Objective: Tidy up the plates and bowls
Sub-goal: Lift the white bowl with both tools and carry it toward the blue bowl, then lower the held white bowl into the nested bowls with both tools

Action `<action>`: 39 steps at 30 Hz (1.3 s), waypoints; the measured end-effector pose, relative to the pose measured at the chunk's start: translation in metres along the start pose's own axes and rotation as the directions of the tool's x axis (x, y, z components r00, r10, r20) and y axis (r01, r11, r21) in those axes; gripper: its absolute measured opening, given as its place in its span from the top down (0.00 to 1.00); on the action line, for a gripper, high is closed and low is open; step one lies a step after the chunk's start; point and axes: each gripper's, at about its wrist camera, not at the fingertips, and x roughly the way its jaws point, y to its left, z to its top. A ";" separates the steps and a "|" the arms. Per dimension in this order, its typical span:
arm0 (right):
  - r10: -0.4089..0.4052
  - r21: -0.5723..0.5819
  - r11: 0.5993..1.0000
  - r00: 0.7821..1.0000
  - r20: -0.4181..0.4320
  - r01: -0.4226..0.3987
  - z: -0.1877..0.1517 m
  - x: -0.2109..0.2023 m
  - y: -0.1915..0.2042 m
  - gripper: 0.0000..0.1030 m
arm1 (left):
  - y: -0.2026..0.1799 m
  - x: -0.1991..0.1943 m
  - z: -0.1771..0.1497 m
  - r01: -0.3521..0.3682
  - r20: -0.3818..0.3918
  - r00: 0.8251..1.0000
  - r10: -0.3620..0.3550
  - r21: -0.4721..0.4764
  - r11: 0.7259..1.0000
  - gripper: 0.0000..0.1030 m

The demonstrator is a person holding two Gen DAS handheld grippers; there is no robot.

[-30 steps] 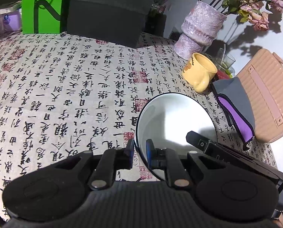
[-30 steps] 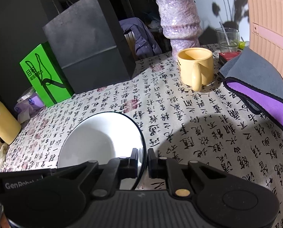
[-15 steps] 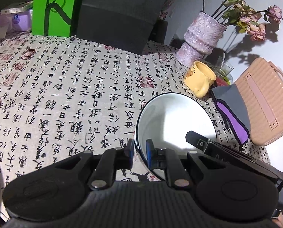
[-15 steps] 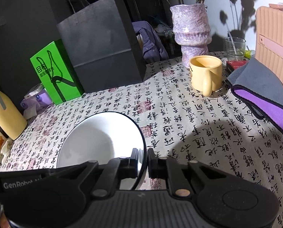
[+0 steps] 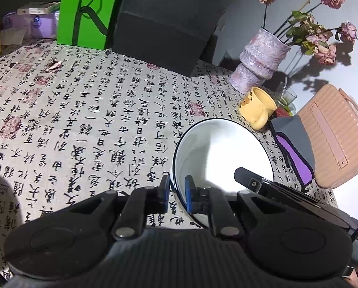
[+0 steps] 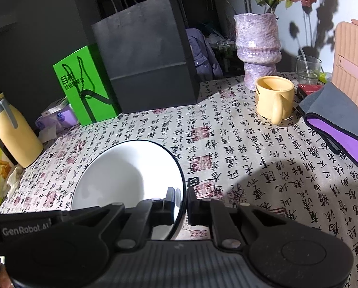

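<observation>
A: Bowl (image 5: pixel 223 153): white with a thin dark rim, held over the counter (image 5: pixel 87 120) by two claws on opposite sides. The left claw (image 5: pixel 176 193) is closed on the rim's left side, one blue pad inside the bowl and one outside. The right claw (image 6: pixel 181 202) is closed on the rim's right side in the same way.

B: Is the bowl resting on anything?

A: It appears to be lifted clear of the cloth, tilted a little, though its underside is hidden. No other plates or bowls show in either view, and no stack or rack is visible.

B: So how far along is the tidying?

A: Judging by this, one bowl is in hand and being carried; where it should go is not shown, so setting it down is left to do.

B: What is the surface and room like?

A: The counter wears a cream cloth printed with black calligraphy and red seals. At the back stand a black paper bag (image 6: pixel 145 55) and a green box (image 6: pixel 83 88). To the right are a yellow mug (image 6: pixel 273 98), a lilac vase (image 6: pixel 258 48) of dried roses, a drinking glass (image 6: pixel 307 69), a grey and purple pouch (image 6: pixel 339 124) and a ribbed pink case (image 5: pixel 335 132). A yellow bottle (image 6: pixel 15 132) stands far left. The wall is pale and strongly lit.
</observation>
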 end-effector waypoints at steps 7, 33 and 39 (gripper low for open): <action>0.007 -0.024 1.000 1.000 0.004 -0.007 -0.003 -0.006 0.017 0.90 | 0.013 -0.016 -0.003 0.000 0.023 1.000 0.000 -0.016 1.000 0.87; 0.048 -0.115 0.992 0.999 0.018 -0.045 -0.018 -0.026 0.088 0.90 | 0.069 -0.074 -0.015 -0.007 0.107 0.994 0.016 -0.084 0.996 0.87; 0.057 -0.136 0.989 0.998 0.021 -0.054 -0.023 -0.030 0.104 0.90 | 0.081 -0.088 -0.017 -0.007 0.126 0.992 0.020 -0.098 0.995 0.87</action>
